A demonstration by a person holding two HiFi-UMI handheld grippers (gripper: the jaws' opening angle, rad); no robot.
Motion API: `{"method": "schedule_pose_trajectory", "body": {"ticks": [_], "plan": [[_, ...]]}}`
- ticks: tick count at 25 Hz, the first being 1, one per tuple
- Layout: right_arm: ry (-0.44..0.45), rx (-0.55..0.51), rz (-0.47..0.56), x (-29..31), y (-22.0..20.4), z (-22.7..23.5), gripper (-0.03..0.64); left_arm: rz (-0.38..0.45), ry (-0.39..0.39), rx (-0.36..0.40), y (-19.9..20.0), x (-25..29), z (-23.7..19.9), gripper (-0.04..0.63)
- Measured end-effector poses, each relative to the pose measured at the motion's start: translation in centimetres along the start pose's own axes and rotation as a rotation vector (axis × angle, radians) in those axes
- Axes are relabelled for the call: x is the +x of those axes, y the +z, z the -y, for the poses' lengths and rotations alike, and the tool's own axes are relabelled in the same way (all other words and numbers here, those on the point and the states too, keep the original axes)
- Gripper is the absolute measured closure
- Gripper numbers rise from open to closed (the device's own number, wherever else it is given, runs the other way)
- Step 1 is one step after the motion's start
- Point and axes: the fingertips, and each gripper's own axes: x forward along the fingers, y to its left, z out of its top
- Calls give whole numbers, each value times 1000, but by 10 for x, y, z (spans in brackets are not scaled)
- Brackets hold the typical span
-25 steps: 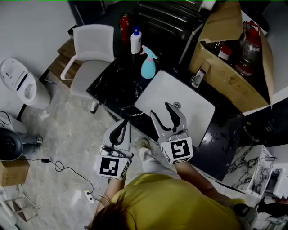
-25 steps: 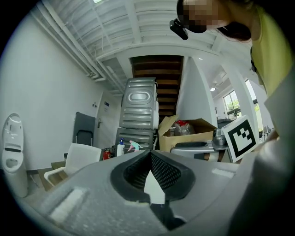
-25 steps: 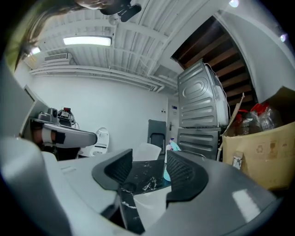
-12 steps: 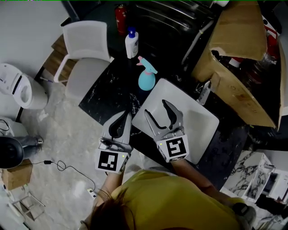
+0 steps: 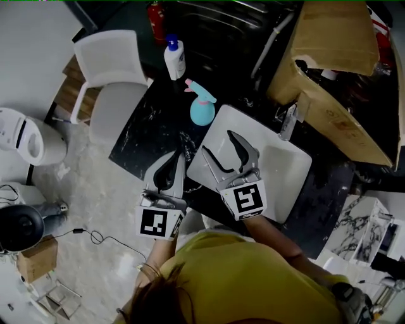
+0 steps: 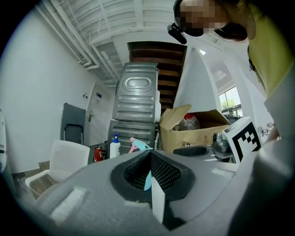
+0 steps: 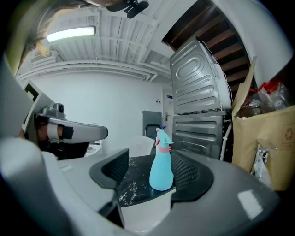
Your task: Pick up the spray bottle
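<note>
The teal spray bottle [image 5: 202, 110] with a pink trigger stands upright on the black marble counter [image 5: 149, 130], just beyond the white sink's far left corner. My right gripper [image 5: 223, 147] hovers over the sink's left part, a short way in front of the bottle, pointing at it with its jaws open and empty. In the right gripper view the spray bottle [image 7: 161, 165] stands framed between the right gripper's [image 7: 153, 171] two jaws, farther off. My left gripper [image 5: 176, 163] is shut and empty over the counter's near edge. In the left gripper view [image 6: 150, 171] the spray bottle's top [image 6: 138, 144] shows above the jaws.
A white pump bottle [image 5: 174, 58] stands behind the spray bottle. The white sink [image 5: 288, 174] has a chrome tap [image 5: 288, 120] at its far right. An open cardboard box [image 5: 335, 95] sits at the right, a white chair [image 5: 104, 73] at the left. A red fire extinguisher [image 5: 155, 12] stands at the back.
Both grippers have moved forward over the counter and sink toward the spray bottle. The right gripper's jaws stand a little wider than before.
</note>
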Motion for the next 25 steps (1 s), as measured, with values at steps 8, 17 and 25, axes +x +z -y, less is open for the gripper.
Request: {"method": "schedule_pose_trajectory", "body": {"ticks": [8, 17, 25], "plan": [[-75, -39, -30, 30, 1, 21, 336, -15, -80, -17, -11, 20, -18, 591], [-54, -6, -173, 89, -66, 31, 279, -70, -104, -38, -43, 51, -44, 592], [-43, 3, -246, 128, -102, 40, 230, -115, -108, -57, -62, 70, -58, 591]]}}
